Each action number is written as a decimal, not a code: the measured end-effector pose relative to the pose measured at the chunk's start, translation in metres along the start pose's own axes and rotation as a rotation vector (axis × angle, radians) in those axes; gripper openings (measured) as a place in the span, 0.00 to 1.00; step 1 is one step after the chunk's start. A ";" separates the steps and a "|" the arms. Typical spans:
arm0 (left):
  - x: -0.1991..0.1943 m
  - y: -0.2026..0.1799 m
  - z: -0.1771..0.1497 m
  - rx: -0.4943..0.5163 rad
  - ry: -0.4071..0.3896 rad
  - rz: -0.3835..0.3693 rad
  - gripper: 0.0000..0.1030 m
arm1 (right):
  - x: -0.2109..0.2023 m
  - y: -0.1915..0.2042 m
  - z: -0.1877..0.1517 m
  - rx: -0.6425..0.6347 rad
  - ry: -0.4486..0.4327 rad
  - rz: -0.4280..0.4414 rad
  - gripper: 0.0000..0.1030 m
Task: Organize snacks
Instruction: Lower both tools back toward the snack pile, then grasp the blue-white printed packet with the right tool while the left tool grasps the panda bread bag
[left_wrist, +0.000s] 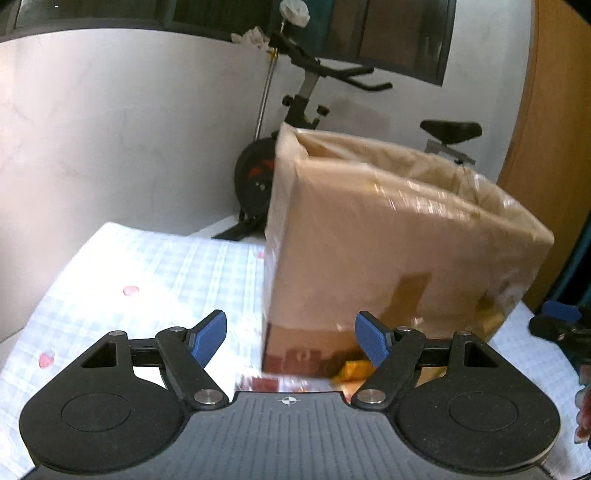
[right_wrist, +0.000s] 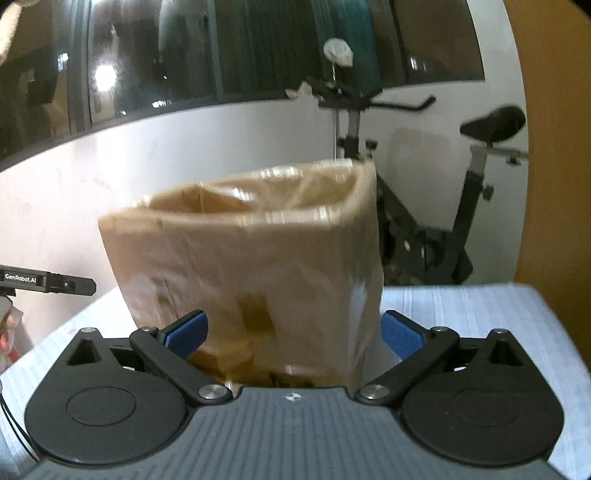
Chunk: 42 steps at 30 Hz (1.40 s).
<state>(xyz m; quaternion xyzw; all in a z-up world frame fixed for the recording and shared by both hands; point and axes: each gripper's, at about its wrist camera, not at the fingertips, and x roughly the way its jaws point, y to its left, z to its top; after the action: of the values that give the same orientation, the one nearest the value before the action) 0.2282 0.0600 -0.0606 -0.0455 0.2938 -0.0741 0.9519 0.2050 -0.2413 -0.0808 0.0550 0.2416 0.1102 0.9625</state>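
A tall open-topped cardboard box, wrapped in shiny clear film, stands on a checked cloth. My left gripper is open, and the box's near left corner lies just beyond its blue pads. An orange snack packet and a shiny reddish one lie at the box's foot. In the right wrist view the same box fills the middle. My right gripper is open in front of its lower part, with nothing pressed between the pads. Motion blurs both views.
An exercise bike stands behind the box against a white wall. A wooden panel rises at the right. The other gripper shows at each view's edge: the right gripper and the left gripper. Red packets lie at the right edge.
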 end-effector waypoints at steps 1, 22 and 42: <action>0.001 -0.003 -0.003 0.005 0.005 0.003 0.77 | 0.002 0.000 -0.006 0.003 0.017 -0.004 0.97; 0.004 -0.026 -0.051 0.032 0.112 0.007 0.77 | 0.040 0.000 -0.089 0.058 0.268 -0.001 0.60; 0.037 -0.068 -0.061 0.065 0.184 -0.038 0.77 | 0.033 -0.002 -0.101 0.040 0.206 -0.011 0.53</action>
<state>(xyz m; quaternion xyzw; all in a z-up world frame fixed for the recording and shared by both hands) 0.2165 -0.0163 -0.1223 -0.0133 0.3763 -0.1054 0.9204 0.1852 -0.2304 -0.1851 0.0610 0.3415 0.1050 0.9320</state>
